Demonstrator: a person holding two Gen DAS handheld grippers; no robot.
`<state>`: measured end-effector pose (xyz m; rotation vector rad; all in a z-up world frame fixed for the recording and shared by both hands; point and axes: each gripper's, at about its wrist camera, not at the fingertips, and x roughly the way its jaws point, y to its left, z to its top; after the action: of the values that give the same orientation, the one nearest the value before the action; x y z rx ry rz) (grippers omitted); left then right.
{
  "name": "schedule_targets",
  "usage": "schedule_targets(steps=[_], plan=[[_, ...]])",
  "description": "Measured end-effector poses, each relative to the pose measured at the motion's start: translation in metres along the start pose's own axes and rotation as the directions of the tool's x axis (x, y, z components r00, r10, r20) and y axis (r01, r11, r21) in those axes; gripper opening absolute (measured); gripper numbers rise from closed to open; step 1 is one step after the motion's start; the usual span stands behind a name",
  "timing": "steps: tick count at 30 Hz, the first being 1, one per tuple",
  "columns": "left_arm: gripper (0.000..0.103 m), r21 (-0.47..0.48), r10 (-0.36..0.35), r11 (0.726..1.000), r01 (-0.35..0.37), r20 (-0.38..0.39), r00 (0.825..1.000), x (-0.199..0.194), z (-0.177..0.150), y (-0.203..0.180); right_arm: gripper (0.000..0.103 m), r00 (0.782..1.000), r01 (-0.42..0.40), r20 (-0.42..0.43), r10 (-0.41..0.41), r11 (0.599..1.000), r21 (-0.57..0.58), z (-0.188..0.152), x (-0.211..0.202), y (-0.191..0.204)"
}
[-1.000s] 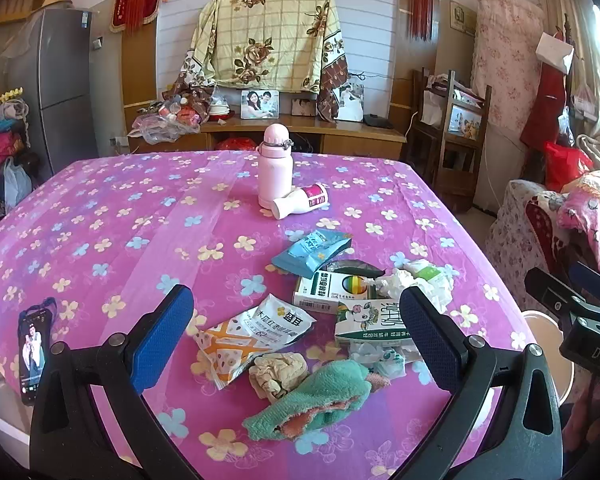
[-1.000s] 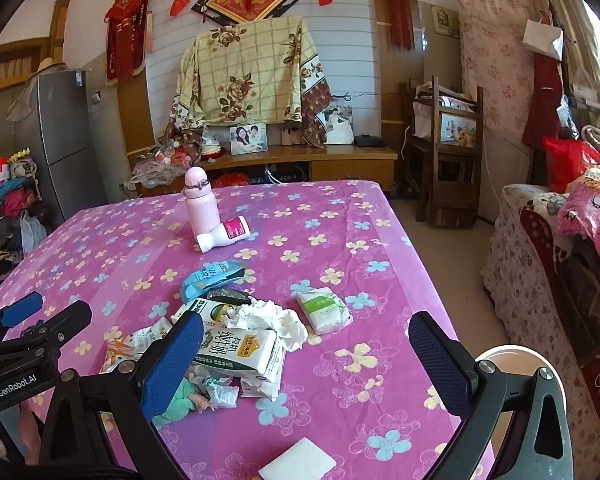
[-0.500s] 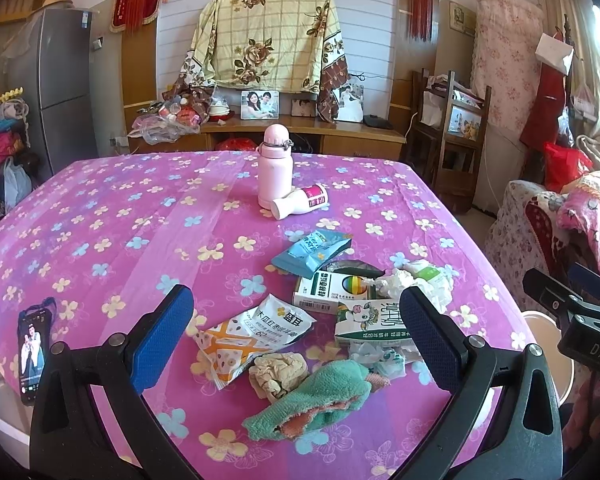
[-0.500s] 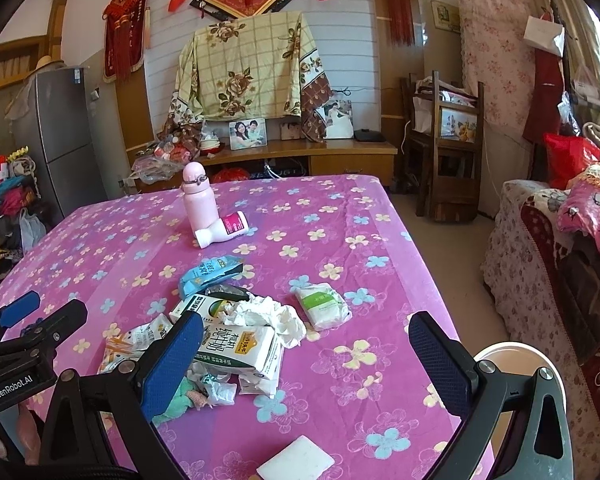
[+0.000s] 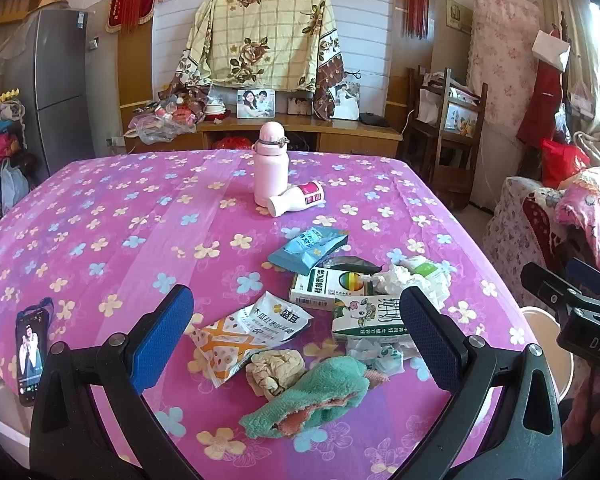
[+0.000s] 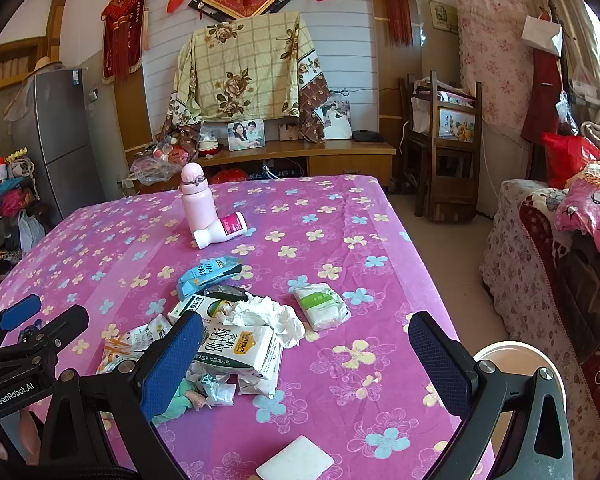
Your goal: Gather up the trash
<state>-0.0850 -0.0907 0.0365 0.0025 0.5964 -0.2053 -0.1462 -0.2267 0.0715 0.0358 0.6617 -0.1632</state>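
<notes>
A heap of trash lies on the pink flowered tablecloth [image 5: 100, 216]: a white-orange snack wrapper [image 5: 252, 332], a crumpled paper ball [image 5: 276, 372], a milk carton [image 5: 368, 316], a white-green box [image 5: 328, 288], a blue packet [image 5: 308, 248], crumpled tissue [image 5: 404, 280] and a green-pink cloth [image 5: 312, 400]. My left gripper [image 5: 296, 344] is open and empty, hovering above the wrapper and paper ball. My right gripper [image 6: 304, 364] is open and empty, above the table's right front, with the milk carton [image 6: 240, 350], tissue [image 6: 268, 314] and a tissue pack [image 6: 320, 306] ahead.
A pink bottle [image 5: 271, 168] stands mid-table with a white bottle [image 5: 298, 200] lying against it. A phone [image 5: 31, 356] lies at the left edge. A white bin [image 6: 516, 364] stands on the floor to the right. A white card [image 6: 296, 460] lies near the front edge.
The right gripper has drifted slightly, the view shifting a little. The left gripper has hardly moved. Nothing was taken hold of.
</notes>
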Motion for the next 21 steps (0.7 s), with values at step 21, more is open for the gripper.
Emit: schedule_targets(steps=[21], plan=[[0.102, -0.017, 0.004, 1.0, -0.004, -0.018, 1.0, 0.003, -0.0014, 0.0074, 0.102, 1.0, -0.01, -0.016, 0.01, 1.0, 0.013, -0.0034, 0.0017, -0.0003]])
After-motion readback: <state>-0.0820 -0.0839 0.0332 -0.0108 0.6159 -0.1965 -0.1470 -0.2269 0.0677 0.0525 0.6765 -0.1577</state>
